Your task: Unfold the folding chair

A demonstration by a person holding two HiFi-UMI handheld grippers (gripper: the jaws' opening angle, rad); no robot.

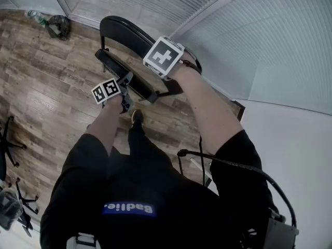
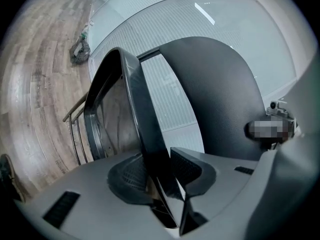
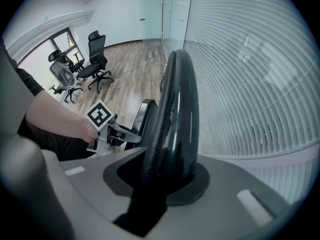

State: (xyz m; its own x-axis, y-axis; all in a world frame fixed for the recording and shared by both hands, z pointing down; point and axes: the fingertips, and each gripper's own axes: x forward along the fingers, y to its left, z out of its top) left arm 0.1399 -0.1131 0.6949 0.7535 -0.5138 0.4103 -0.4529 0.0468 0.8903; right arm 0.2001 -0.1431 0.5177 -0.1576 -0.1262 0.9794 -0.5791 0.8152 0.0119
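I have the folding chair (image 1: 116, 27) standing on the wood floor (image 1: 46, 87), just beside the glass wall (image 1: 233, 30). My right gripper (image 3: 170, 176) is clenched on the backrest (image 3: 175, 99) rim nearest that wall. My left gripper (image 2: 159, 171) clamps the seat (image 2: 142, 114) edge, farther from the wall.

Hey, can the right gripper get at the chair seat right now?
Probably not as things stand. The right gripper has its jaws shut on the backrest, so it would have to let go first. The seat lies close by, with only the left gripper clamped on its edge.
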